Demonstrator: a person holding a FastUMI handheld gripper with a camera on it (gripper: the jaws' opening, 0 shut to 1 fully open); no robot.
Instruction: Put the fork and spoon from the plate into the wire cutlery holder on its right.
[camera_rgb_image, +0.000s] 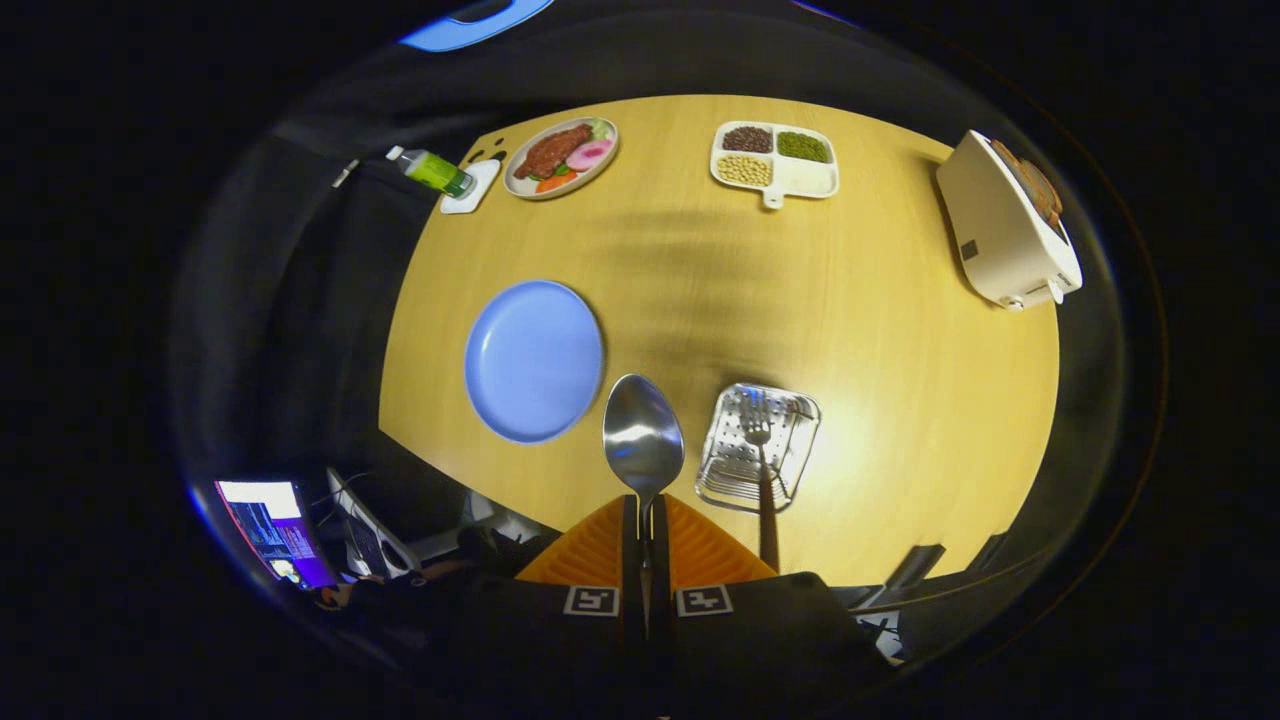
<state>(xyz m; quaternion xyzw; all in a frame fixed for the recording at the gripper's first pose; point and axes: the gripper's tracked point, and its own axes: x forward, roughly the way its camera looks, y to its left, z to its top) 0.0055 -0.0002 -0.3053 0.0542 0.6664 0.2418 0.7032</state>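
Fork in holder — spoon in gripper — plate bare

The handheld two-finger gripper ends in two wedge-shaped fingers whose outer faces are ribbed with fine parallel grooves, widening from narrow tips towards the base. Their flat inner edges run straight and close together, with only a thin slit between them, where they pinch the handle of the shiny metal spoon. Behind each finger sits a small square black-and-white fiducial marker, one per side. The markers are mounted on a broad matte black housing with smooth, rounded shoulders.
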